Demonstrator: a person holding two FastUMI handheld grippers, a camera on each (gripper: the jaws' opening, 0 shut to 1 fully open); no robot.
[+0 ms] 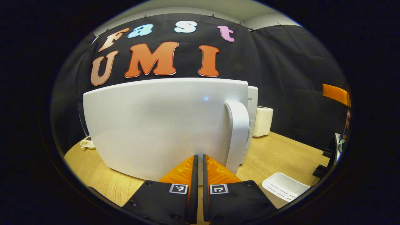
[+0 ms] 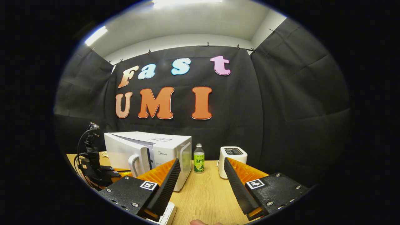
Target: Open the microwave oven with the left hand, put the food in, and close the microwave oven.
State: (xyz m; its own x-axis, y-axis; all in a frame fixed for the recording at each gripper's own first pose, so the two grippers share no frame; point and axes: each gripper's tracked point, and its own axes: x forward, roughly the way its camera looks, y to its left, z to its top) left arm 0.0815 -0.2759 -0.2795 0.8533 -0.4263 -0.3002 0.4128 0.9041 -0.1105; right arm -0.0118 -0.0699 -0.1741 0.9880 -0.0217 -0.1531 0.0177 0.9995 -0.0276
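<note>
Microwave oven (image 2: 147, 153): one, with one bottle (image 2: 198, 158).

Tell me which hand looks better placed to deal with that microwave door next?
Probably left. The left gripper, fingers together, sits right against the microwave door beside its handle. The right gripper hangs open, farther back over the table.

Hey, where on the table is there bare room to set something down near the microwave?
Bare tabletop lies between the microwave and the toaster, in front of the bottle. The left gripper crowds the space at the microwave door.
</note>
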